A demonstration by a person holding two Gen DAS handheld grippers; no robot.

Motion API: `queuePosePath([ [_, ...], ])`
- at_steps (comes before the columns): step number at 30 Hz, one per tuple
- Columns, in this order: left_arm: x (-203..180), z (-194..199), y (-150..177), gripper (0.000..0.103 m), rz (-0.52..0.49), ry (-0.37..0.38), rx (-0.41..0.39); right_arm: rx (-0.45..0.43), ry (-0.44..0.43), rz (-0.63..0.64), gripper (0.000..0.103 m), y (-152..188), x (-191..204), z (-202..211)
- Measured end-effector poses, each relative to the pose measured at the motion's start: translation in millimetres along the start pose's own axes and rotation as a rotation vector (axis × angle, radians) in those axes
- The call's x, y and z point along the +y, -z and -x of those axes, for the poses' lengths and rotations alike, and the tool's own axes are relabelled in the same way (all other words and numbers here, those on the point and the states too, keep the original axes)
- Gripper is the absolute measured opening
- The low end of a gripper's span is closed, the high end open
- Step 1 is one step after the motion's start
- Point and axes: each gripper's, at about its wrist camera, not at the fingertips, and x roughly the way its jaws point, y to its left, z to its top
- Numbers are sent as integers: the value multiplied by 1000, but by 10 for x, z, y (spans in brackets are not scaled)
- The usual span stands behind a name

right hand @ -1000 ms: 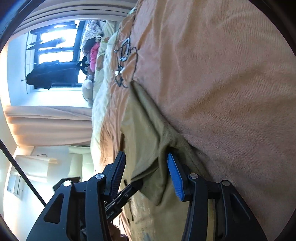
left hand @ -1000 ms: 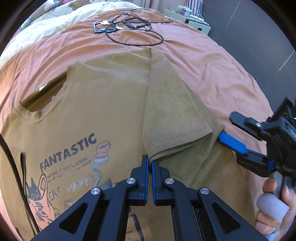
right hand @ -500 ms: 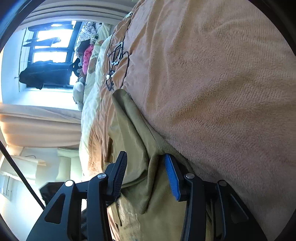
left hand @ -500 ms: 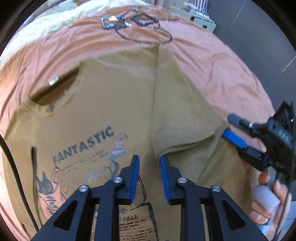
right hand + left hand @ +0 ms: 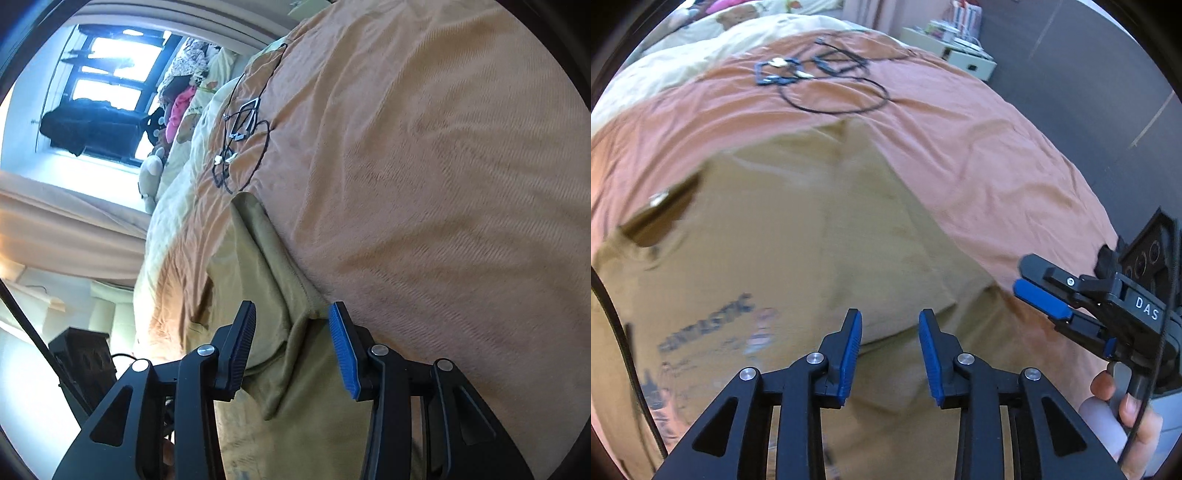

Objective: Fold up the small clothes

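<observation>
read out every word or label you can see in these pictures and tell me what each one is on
"DAS": white letters on the black body of the right gripper, seen from the left wrist.
"FANTASTIC": dark print on the tan T-shirt, motion-blurred, only just legible.
Smaller lines of print below it: too blurred to read.
Right wrist view: no text.

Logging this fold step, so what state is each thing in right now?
T-shirt: spread flat on the blanket, print up, one sleeve folded in.
Sleeve: lying folded over the shirt body.
Left gripper: open, holding nothing.
Right gripper: open, astride the shirt's edge.
Cable: loosely looped on the blanket.
</observation>
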Motion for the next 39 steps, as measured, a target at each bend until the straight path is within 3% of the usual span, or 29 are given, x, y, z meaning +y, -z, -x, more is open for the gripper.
queuePosePath([
  [10,-297,-455,-129,34,11,30,38,12,23,29,39,-65,61,18],
  [14,-336,-535,-133,34,3,-20,40,5,16,13,39,-95,13,31],
  [18,-269,-538,-135,33,36,-17,28,3,9,6,39,-95,-12,38],
  [20,-214,-519,-142,18,59,-12,30,5,5,15,39,-89,8,30],
  [23,-157,-443,-164,8,60,3,32,13,1,40,39,-70,68,-10],
  [31,79,-26,-322,7,29,-52,-25,19,-3,101,39,-95,171,-109],
  [35,335,161,-415,7,54,-88,-54,24,-11,130,28,-81,210,-168],
  [39,586,239,-498,7,81,-127,-69,22,30,170,28,-63,246,-233],
])
